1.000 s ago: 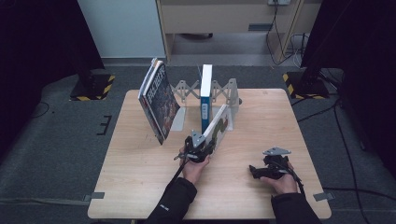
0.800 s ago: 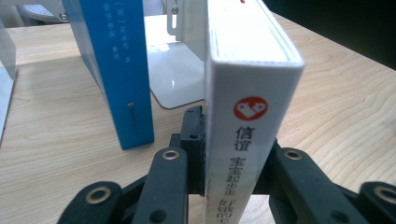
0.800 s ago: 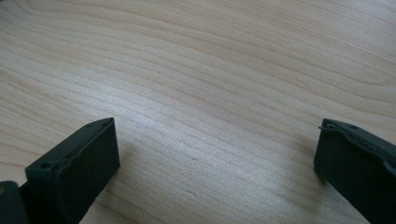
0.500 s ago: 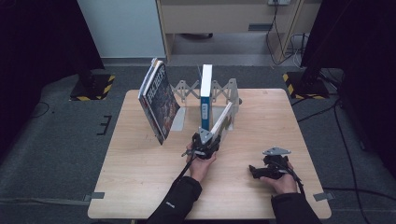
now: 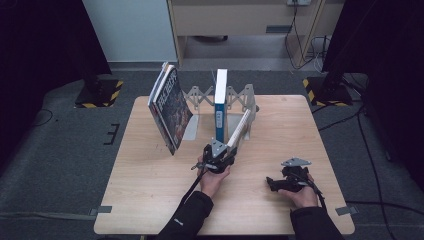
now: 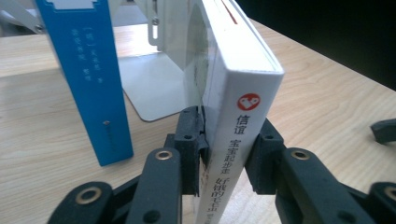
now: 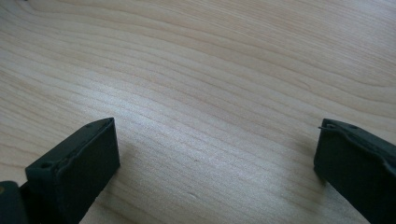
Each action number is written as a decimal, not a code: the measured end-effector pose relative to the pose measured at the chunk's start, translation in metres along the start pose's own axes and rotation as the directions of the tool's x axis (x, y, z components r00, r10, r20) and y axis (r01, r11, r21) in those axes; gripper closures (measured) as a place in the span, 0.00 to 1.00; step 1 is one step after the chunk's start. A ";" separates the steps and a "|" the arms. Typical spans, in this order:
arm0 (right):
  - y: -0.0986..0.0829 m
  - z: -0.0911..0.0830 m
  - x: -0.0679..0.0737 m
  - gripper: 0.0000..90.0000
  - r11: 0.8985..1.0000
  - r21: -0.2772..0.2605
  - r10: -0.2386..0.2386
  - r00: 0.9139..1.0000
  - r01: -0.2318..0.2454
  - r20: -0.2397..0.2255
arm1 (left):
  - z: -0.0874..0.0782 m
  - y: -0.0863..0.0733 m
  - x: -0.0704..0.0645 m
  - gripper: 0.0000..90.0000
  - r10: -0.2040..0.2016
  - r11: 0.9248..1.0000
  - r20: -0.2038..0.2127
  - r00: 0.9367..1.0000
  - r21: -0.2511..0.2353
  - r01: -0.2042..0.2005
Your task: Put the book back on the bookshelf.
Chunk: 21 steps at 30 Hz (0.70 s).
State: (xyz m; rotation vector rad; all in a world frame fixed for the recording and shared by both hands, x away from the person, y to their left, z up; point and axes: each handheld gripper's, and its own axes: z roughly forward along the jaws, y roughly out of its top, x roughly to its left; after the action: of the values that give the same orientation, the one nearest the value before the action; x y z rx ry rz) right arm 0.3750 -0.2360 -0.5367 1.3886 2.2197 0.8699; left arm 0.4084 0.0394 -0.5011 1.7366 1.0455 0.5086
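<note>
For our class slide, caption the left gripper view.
Left tool clamps a white book beside an upright blue book.

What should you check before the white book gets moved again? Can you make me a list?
1. Left tool shut on the white book: ok.
2. White book upright: not ok, it leans in the high view.
3. Blue book standing straight: ok.
4. Gap between blue book and white book: ok, apart in the left gripper view.
5. Right tool out of the way, open over bare table: ok.
6. White book's far end touching the bookend: cannot tell.
</note>
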 end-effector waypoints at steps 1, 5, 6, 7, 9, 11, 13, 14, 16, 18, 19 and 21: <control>0.000 0.000 0.000 0.00 1.000 0.000 0.000 1.000 0.000 0.000 | 0.001 0.000 0.000 0.77 -0.011 1.000 0.001 1.000 -0.005 0.011; 0.000 0.000 0.000 0.00 1.000 0.000 -0.001 1.000 0.001 -0.001 | 0.005 0.005 -0.001 0.77 -0.002 1.000 -0.010 1.000 0.002 0.002; 0.000 0.000 0.000 0.00 1.000 0.000 -0.001 1.000 0.001 -0.002 | 0.007 0.007 -0.002 0.77 0.005 1.000 -0.011 1.000 0.001 -0.005; 0.000 0.000 0.000 0.00 1.000 0.000 -0.002 1.000 0.002 -0.002 | 0.008 0.009 -0.003 0.76 0.009 1.000 -0.006 1.000 0.004 -0.009; 0.000 0.000 0.000 0.00 1.000 0.000 -0.001 1.000 0.001 -0.001 | 0.012 0.011 -0.005 0.76 0.021 1.000 -0.007 1.000 0.009 -0.021; 0.000 0.000 0.000 0.00 1.000 0.000 -0.001 1.000 0.001 -0.001 | 0.017 0.013 -0.005 0.75 0.019 1.000 -0.012 1.000 0.011 -0.019; 0.000 0.000 0.000 0.00 1.000 0.000 0.000 1.000 0.000 -0.001 | 0.021 0.014 -0.004 0.74 0.019 1.000 -0.008 1.000 0.008 -0.019; 0.000 0.000 0.000 0.00 1.000 0.000 -0.002 1.000 0.002 -0.002 | 0.023 0.014 -0.004 0.74 0.021 1.000 -0.001 1.000 0.005 -0.021; 0.000 0.000 0.000 0.00 1.000 0.000 -0.003 1.000 0.003 -0.002 | 0.027 0.014 -0.003 0.72 0.031 1.000 0.020 0.999 -0.003 -0.031; 0.000 0.000 0.000 0.00 1.000 0.001 -0.003 1.000 0.003 -0.002 | 0.028 0.014 -0.002 0.70 0.041 0.999 0.036 0.998 -0.006 -0.041; 0.000 0.000 0.000 0.00 1.000 0.001 -0.003 1.000 0.003 -0.002 | 0.028 0.014 -0.002 0.69 0.045 0.999 0.041 0.998 -0.003 -0.045; 0.000 0.000 0.000 0.00 1.000 0.001 -0.002 1.000 0.002 -0.002 | 0.027 0.013 -0.001 0.67 0.055 0.998 0.061 0.997 0.007 -0.055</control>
State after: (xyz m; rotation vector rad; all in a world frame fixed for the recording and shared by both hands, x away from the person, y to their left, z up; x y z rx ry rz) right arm 0.3752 -0.2359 -0.5366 1.3857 2.2233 0.8701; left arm 0.4331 0.0228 -0.5002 1.7814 0.9606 0.4838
